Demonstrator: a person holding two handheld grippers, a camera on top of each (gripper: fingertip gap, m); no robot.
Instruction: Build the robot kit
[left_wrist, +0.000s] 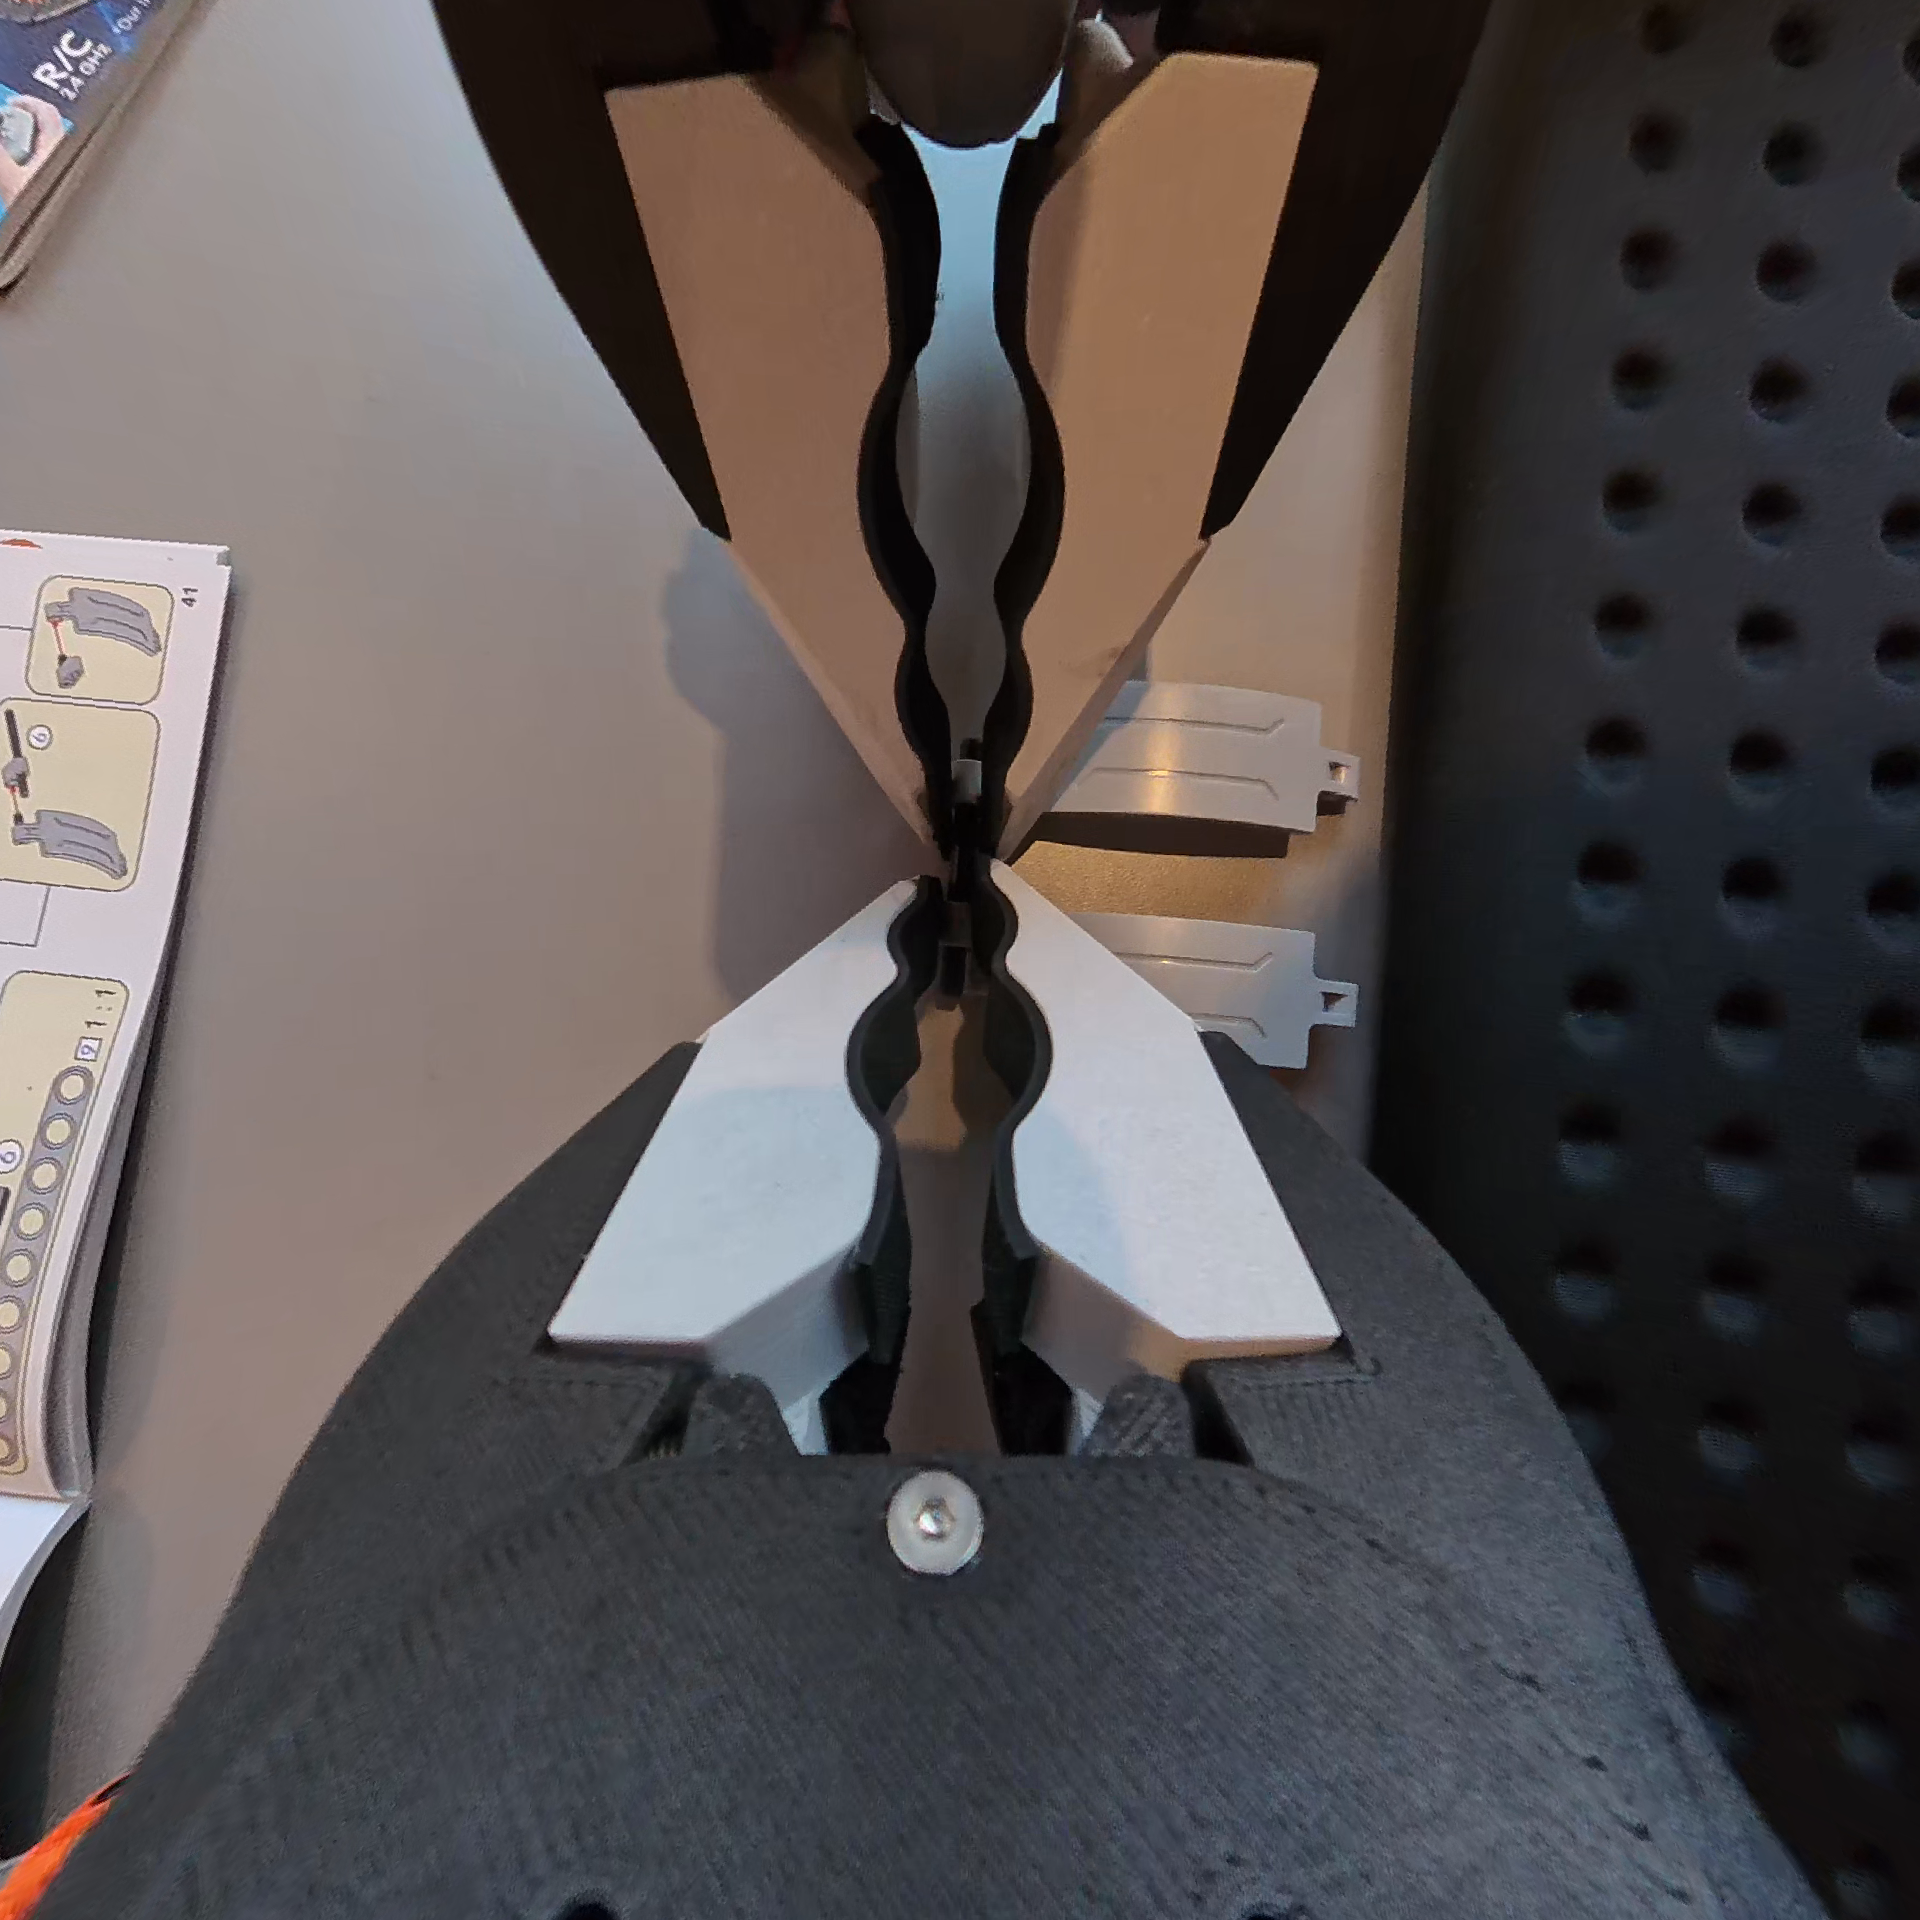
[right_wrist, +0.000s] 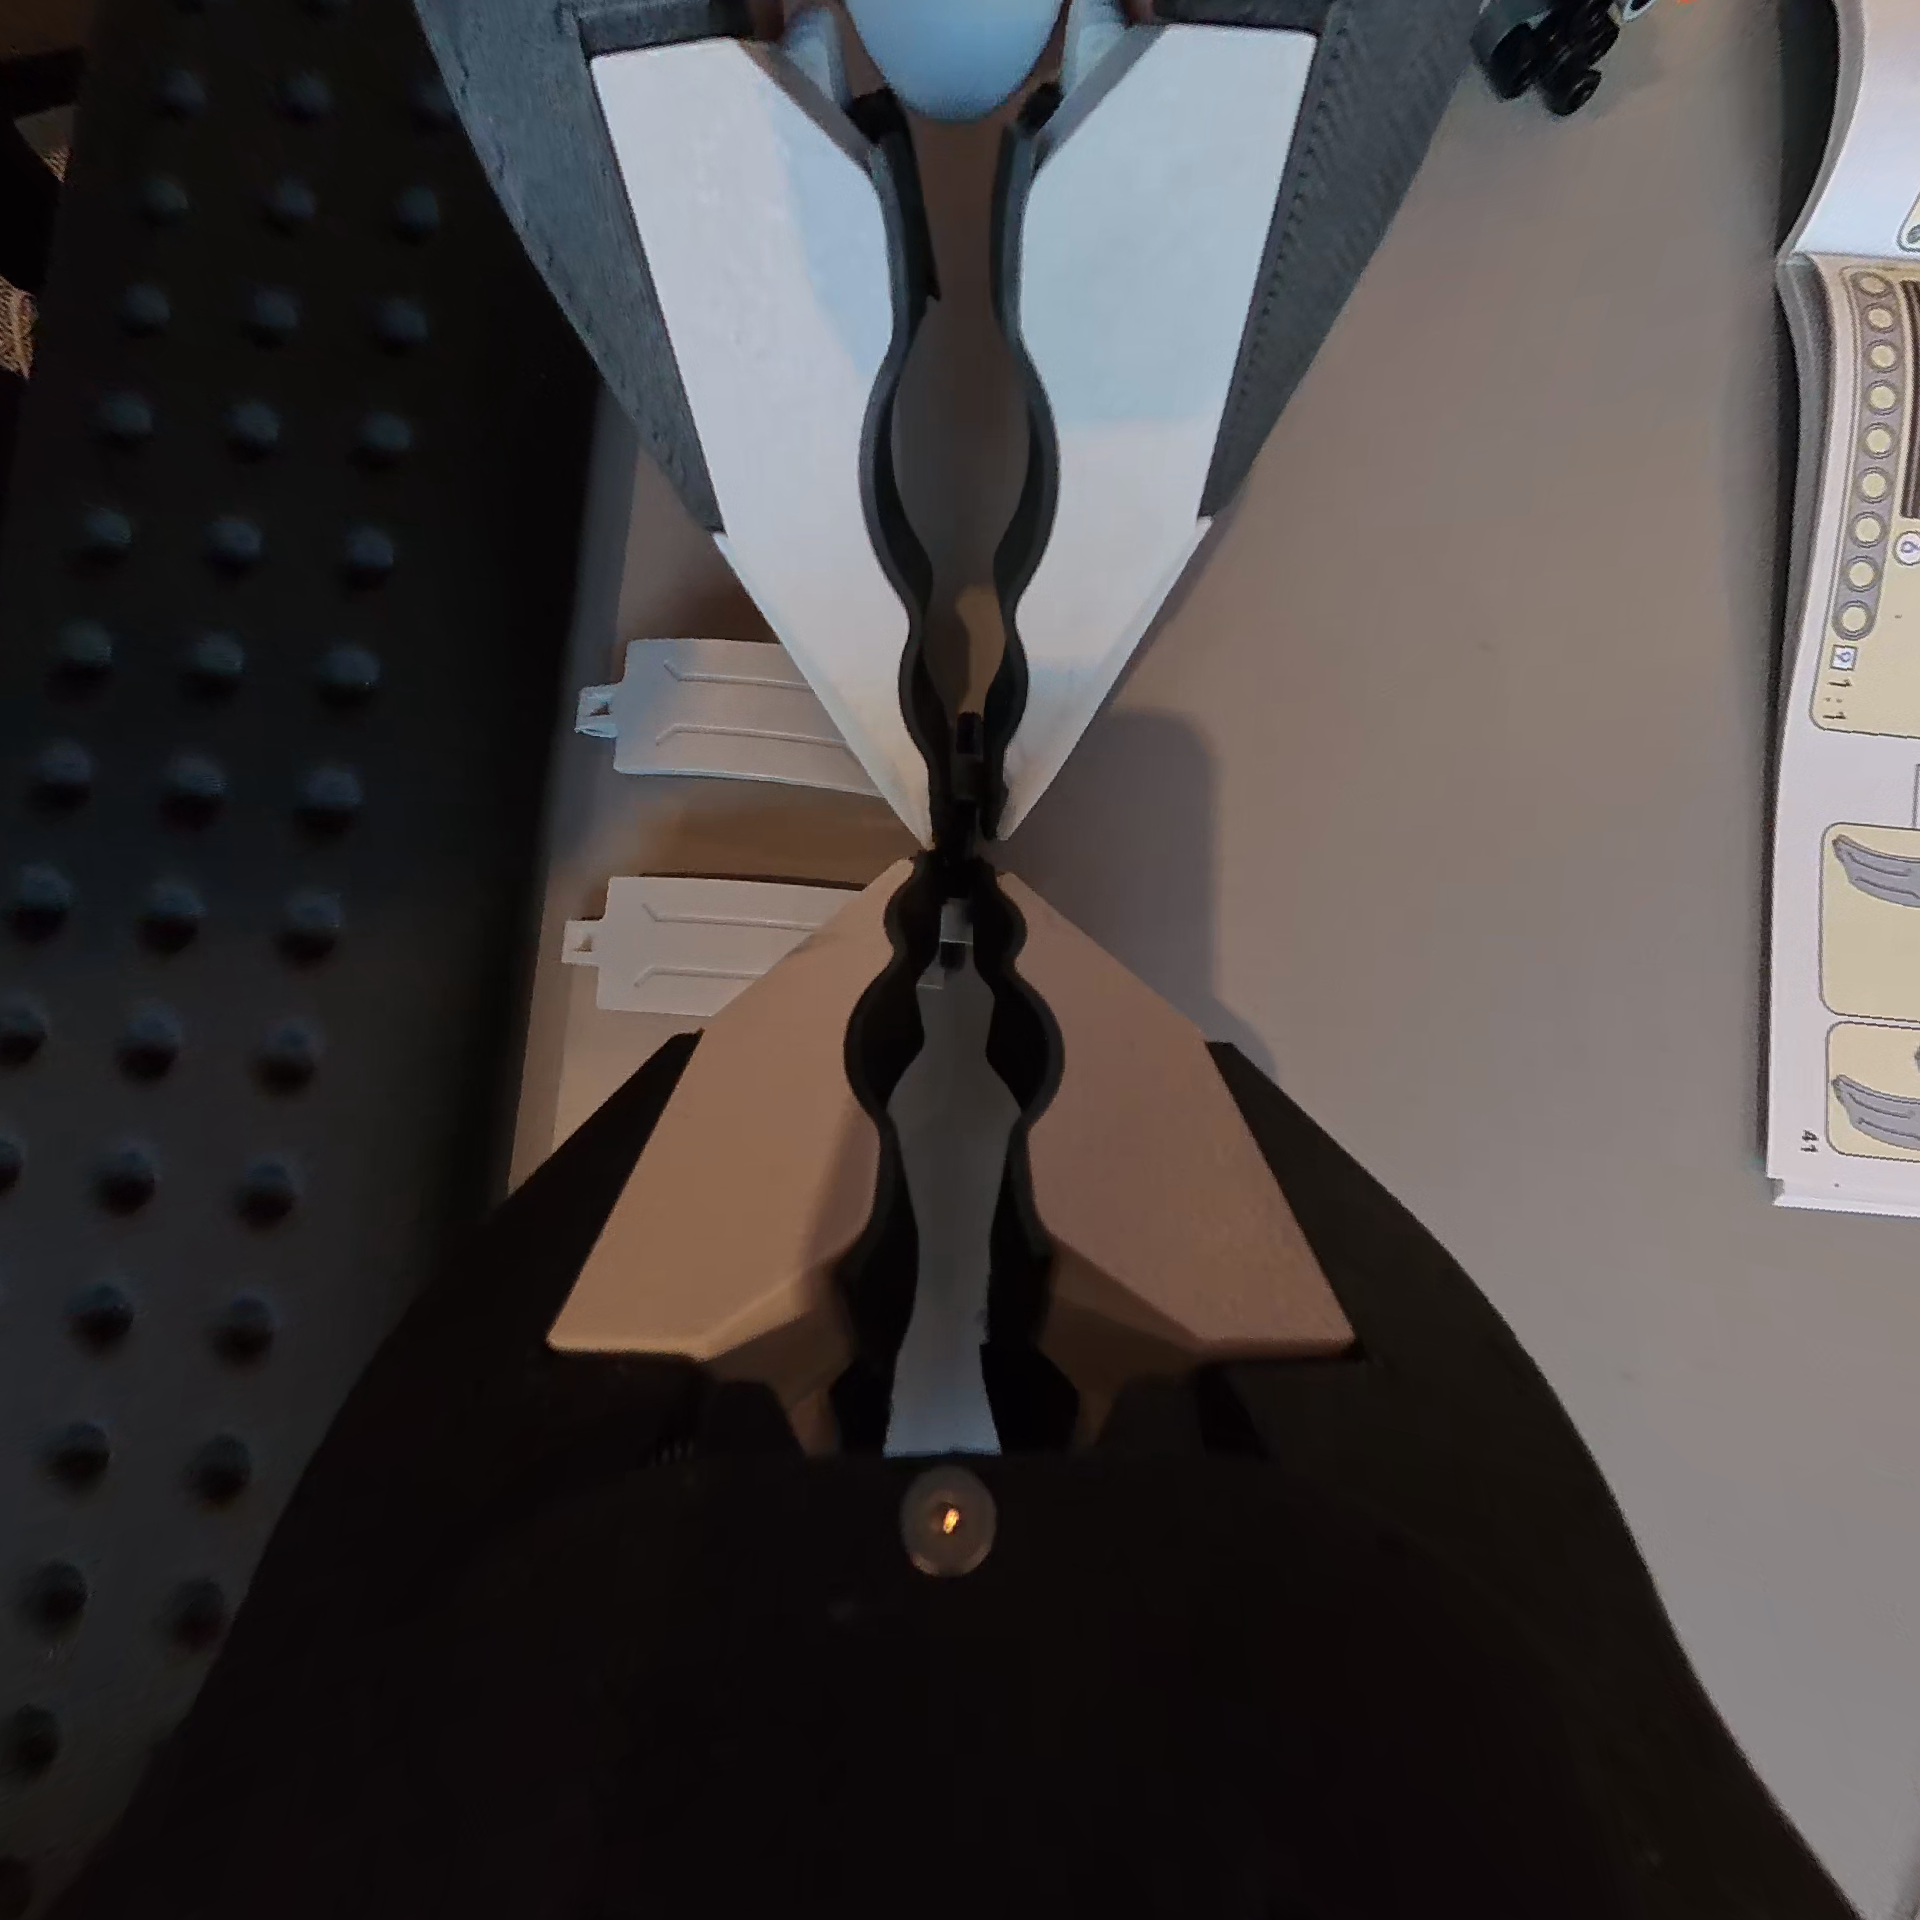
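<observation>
My two grippers meet tip to tip above a grey table. In the left wrist view my left gripper (left_wrist: 961, 896) comes in from below, shut on a thin black axle (left_wrist: 951, 940). My right gripper (left_wrist: 966, 821) comes in from above, shut on a small grey connector (left_wrist: 968, 774) that sits on the same axle. The right wrist view mirrors this: the right gripper (right_wrist: 956, 881) holds the grey connector (right_wrist: 954, 928), and the left gripper (right_wrist: 964, 821) holds the black axle (right_wrist: 968, 743). The fingertips almost touch.
Two grey curved panels (left_wrist: 1195, 769) (left_wrist: 1216, 977) lie on the table beside the tips; they also show in the right wrist view (right_wrist: 727, 707) (right_wrist: 707, 935). An open instruction booklet (left_wrist: 94, 935) (right_wrist: 1849, 727) lies opposite. A dark perforated panel (left_wrist: 1714, 935) (right_wrist: 208, 727) borders the table. Small black parts (right_wrist: 1548, 62) lie far off. Left and right tips are no more than a few centimetres apart.
</observation>
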